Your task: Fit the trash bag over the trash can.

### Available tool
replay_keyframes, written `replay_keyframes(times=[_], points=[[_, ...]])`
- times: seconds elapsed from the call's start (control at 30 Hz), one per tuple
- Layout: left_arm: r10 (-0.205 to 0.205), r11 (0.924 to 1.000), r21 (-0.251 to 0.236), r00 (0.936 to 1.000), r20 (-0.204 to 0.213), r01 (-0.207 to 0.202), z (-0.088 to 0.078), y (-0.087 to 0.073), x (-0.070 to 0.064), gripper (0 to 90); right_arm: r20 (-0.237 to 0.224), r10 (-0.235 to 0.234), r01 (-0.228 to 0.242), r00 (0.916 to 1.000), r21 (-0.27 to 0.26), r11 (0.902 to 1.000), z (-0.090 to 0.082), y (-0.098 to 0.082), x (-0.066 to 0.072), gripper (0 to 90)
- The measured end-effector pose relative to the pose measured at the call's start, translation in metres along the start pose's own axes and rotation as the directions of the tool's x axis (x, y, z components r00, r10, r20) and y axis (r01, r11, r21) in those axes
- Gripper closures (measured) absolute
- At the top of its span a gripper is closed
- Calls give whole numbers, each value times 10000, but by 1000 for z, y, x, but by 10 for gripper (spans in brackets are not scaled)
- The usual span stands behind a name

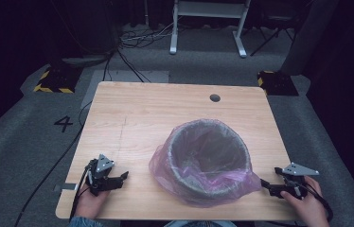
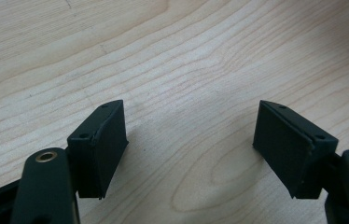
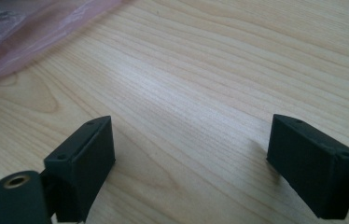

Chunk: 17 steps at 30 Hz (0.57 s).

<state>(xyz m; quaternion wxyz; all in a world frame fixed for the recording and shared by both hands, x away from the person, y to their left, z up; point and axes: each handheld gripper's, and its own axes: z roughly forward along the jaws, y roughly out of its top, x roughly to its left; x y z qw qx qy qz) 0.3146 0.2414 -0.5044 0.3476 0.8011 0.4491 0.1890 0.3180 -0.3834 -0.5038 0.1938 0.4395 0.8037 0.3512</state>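
Claws open; pink-lined bin between.

A fixed camera above my side looks forward and down over the whole pale wooden table. Cameras riding on my two grippers look along their jaws, close over that same tabletop.

- A dark numeral "4" stands on the grey floor, left of the desk in the high view.
- Yellow-and-black hazard stripes edge a black floor block at the far left; they carry no wording.
- Nothing else is readable.
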Motion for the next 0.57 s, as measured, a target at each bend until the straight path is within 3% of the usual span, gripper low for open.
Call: replay_keyframes(times=[0.23,0.4,0.57], points=[[5,10000,1,10000,-1,-5,0,0,0,255,235,187,-187,9995,32,9998,9,8,-1,111],[10,10000,-6,10000,13,-10,0,0,0,254,29,21,-22,10000,293,9996,20,17,-4,2],[25,10000,-14,10000,12,-25,0,0,0,252,-377,-326,339,9988,358,9988,27,23,-10,0]])
